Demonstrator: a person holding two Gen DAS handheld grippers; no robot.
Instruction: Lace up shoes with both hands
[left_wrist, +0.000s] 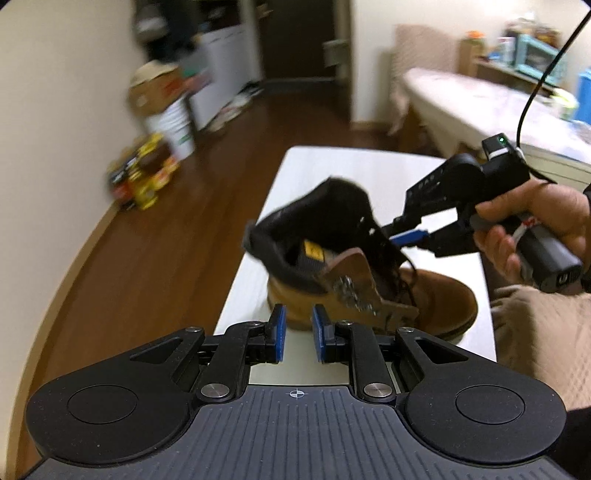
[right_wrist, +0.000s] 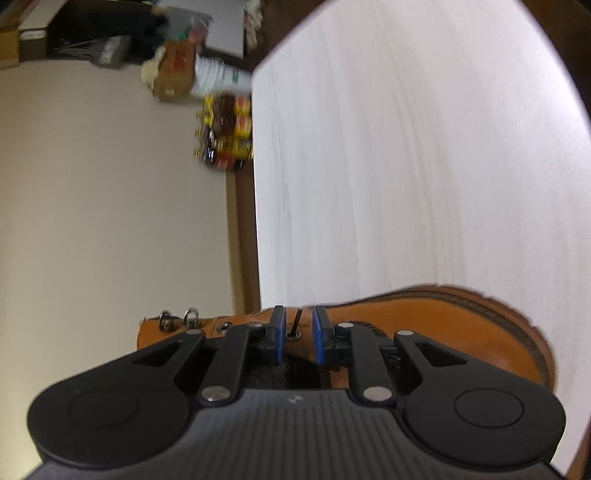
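Observation:
A tan leather boot (left_wrist: 436, 295) with a black padded collar lies on the white table (left_wrist: 332, 166); its dark laces (left_wrist: 400, 273) hang loose over the tongue. My left gripper (left_wrist: 299, 332) hovers just short of the boot's heel, open, with nothing between its blue pads. A hand holds my right gripper (left_wrist: 402, 236) at the boot's lace area from the right. In the right wrist view the right gripper (right_wrist: 299, 332) is over the boot (right_wrist: 424, 317), and a short dark lace end (right_wrist: 296, 321) stands up from an eyelet in the gap between the pads, untouched by either.
Metal lace hooks (right_wrist: 177, 317) line the boot's upper. Off the table's left edge, colourful packets (left_wrist: 144, 177) and a white bucket (left_wrist: 173, 125) sit on the wooden floor. A covered bench (left_wrist: 480, 99) stands at the right. A black cable (left_wrist: 535, 85) rises from the right gripper.

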